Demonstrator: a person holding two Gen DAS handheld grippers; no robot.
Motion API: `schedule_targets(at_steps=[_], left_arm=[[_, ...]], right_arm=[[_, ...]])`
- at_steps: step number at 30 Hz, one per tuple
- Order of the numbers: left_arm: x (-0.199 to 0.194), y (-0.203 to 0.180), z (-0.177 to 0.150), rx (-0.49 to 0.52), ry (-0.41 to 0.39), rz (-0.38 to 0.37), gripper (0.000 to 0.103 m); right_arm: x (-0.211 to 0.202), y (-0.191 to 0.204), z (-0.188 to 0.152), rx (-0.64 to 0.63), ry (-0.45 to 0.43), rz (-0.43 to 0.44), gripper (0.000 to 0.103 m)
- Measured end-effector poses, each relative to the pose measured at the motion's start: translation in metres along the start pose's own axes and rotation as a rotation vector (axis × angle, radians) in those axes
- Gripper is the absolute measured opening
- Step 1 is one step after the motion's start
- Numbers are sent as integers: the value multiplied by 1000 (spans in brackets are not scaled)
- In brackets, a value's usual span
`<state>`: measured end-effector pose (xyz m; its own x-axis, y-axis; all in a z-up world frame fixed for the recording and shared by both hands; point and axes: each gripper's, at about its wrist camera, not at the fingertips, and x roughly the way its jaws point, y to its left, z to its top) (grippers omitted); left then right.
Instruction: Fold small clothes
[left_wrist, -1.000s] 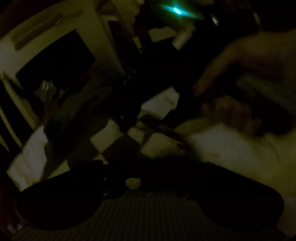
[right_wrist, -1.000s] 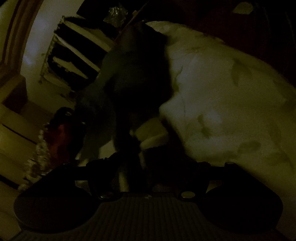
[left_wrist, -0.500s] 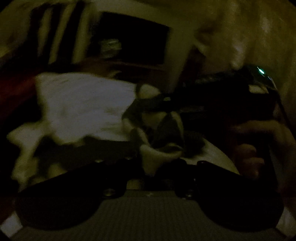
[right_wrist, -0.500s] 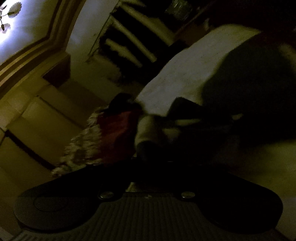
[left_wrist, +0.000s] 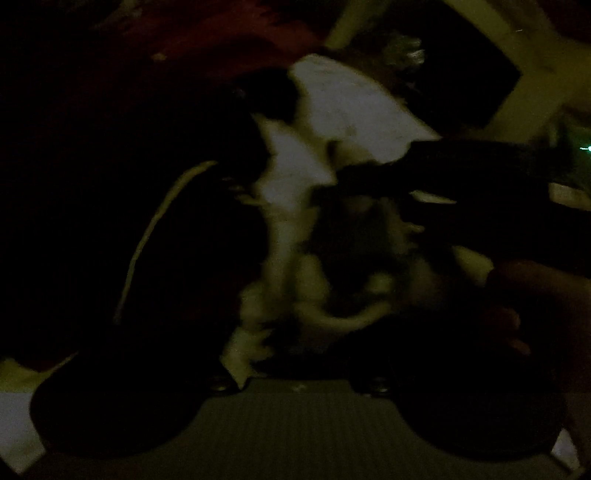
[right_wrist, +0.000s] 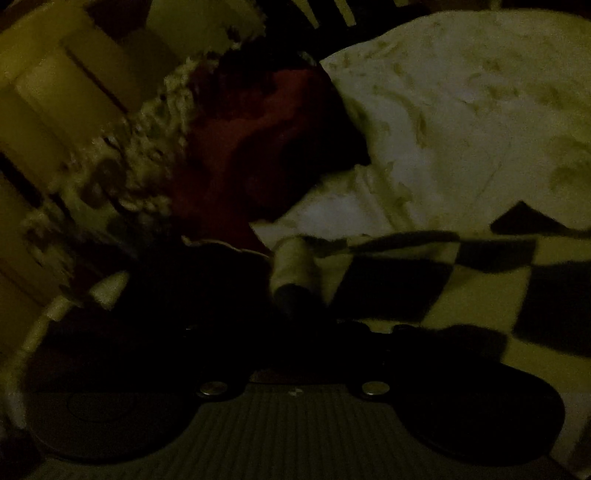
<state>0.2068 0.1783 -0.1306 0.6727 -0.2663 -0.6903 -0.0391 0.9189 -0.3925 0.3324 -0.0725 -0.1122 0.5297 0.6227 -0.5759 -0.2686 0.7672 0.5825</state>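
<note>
Moved: checkered cloth (right_wrist: 436, 284) now spreads rightward across bed sheet (right_wrist: 461, 110).
Right gripper (right_wrist: 295, 314): low, pinching cloth's rolled edge.
Left gripper (left_wrist: 295, 354): grip state unclear, too dark.

Soft matt checkered cloth (right_wrist: 424, 280) on a smooth printed sheet (right_wrist: 461, 110) — beside it, nubbly red fabric (right_wrist: 258, 140).

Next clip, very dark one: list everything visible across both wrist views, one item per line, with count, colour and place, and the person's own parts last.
Black-and-cream checkered cloth: one, spread lower right of the right wrist view, one edge rolled near the middle.
Pale leaf-patterned bedsheet: one, off-white, upper right, under the cloth.
Dark red fabric heap: one, centre left, beside the sheet.
Cream shaggy fringed textile: one, left of the red heap.
Left gripper: one, black, bottom of the left wrist view; state unclear.
Right gripper: one, black, bottom of its view; state unclear.
Right hand: one, dim, right edge of the left wrist view.
</note>
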Motion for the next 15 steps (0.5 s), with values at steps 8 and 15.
schedule_targets(at_steps=[8,15], left_arm=[[-23,4,23,10,37,-109,103],[-16,3,6,34,115,-108,103]], right_arm=[[-78,0,-5,-208,-182,-24,103],[-145,-72,-28,-98,-129,-137,103]])
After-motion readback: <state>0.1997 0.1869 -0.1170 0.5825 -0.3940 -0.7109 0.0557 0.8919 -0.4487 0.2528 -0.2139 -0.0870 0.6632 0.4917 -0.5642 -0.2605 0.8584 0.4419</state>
